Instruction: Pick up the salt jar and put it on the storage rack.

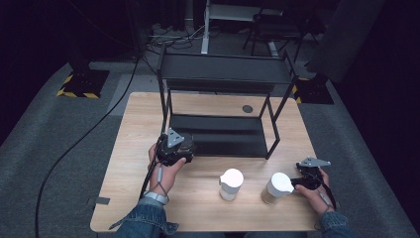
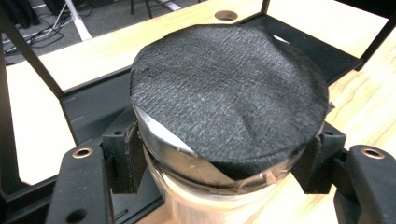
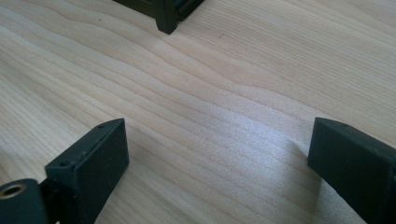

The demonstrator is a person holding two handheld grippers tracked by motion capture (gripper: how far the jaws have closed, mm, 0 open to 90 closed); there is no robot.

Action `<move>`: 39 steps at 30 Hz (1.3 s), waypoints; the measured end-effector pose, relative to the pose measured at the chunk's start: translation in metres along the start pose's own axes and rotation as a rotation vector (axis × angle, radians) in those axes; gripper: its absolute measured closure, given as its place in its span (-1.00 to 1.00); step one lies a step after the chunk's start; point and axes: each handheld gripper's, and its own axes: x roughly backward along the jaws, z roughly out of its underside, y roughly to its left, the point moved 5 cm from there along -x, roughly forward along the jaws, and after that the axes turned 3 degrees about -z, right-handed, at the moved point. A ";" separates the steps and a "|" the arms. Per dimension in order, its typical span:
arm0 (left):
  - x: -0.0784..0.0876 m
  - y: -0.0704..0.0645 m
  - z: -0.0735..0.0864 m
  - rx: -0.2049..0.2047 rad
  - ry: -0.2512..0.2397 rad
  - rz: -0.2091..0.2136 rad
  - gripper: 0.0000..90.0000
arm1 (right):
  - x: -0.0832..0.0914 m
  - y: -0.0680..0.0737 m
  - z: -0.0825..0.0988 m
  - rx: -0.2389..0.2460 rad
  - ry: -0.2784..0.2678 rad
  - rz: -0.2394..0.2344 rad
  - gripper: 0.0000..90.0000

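Left gripper [image 2: 224, 163] clamped on a black-topped jar [image 2: 229, 93], at the rack's [image 1: 218, 134] lower shelf edge. Right gripper [image 3: 219, 154] spread wide, empty, beside a white-lidded jar [image 1: 276, 188]. Risk: shallow grip under the lid; jar could slip or clip the rack frame.

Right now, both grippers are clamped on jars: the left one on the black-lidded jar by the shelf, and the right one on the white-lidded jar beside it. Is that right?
Only half right. The left gripper is indeed clamped on the black-lidded jar by the shelf. The right gripper holds nothing: the right gripper view shows its jaws wide apart over bare table, and the high view shows it beside the white-lidded jar.
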 end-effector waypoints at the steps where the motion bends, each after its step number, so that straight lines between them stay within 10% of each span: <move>1: 0.000 0.000 -0.002 -0.011 0.001 -0.001 -0.31 | 0.000 0.000 0.000 0.000 0.000 0.000 -0.89; 39: -0.048 0.018 -0.036 -0.009 0.002 -0.007 -0.31 | 0.000 0.000 0.000 0.002 0.000 0.000 -0.89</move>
